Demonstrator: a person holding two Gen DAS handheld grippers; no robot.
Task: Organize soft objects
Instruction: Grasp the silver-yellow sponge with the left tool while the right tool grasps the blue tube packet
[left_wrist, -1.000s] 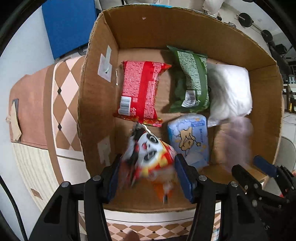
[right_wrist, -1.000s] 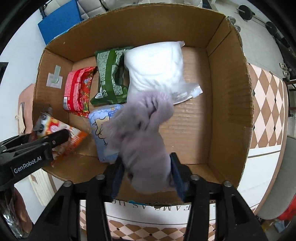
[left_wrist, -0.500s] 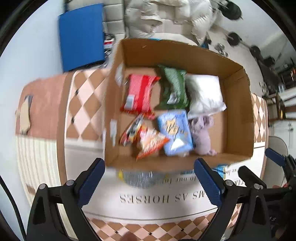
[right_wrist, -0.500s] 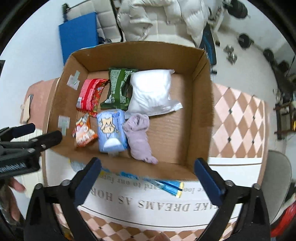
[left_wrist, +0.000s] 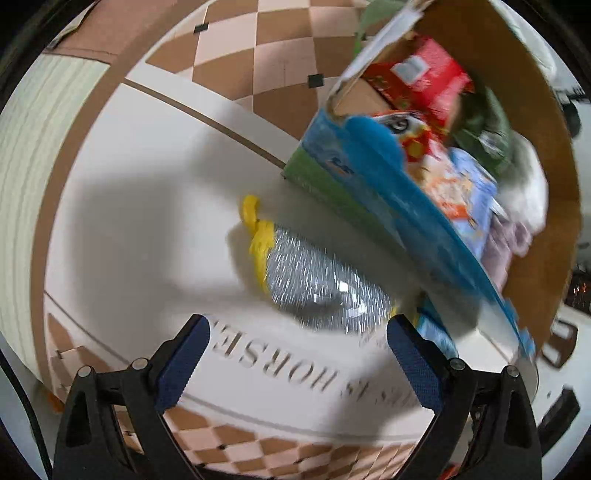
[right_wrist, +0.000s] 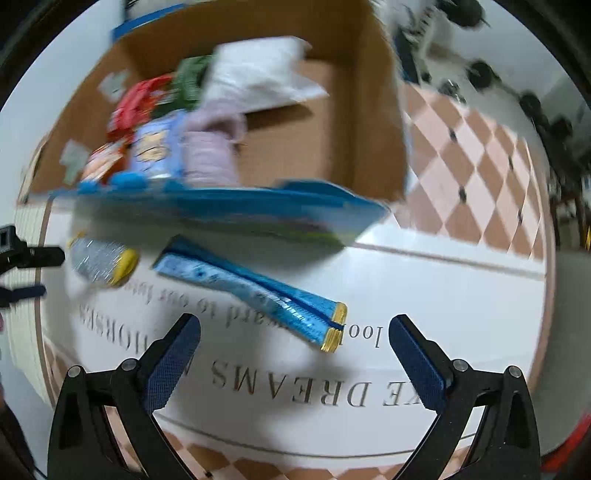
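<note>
A cardboard box stands on the white mat and holds a red pack, a green pack, a white pouch, a light blue pack, a panda snack bag and a lilac plush. A silver pouch with yellow ends lies on the mat in front of the box, just ahead of my open left gripper. A long blue pack with gold ends lies ahead of my open right gripper. Both grippers are empty.
The white mat with grey lettering lies on a checkered brown and pink floor. The box's blue printed front flap hangs over the mat. Gym weights stand at the back right.
Both grippers let go of the panda bag and the lilac plush in the box, opened wide, pulled back and dropped low toward the mat in front of the box.
</note>
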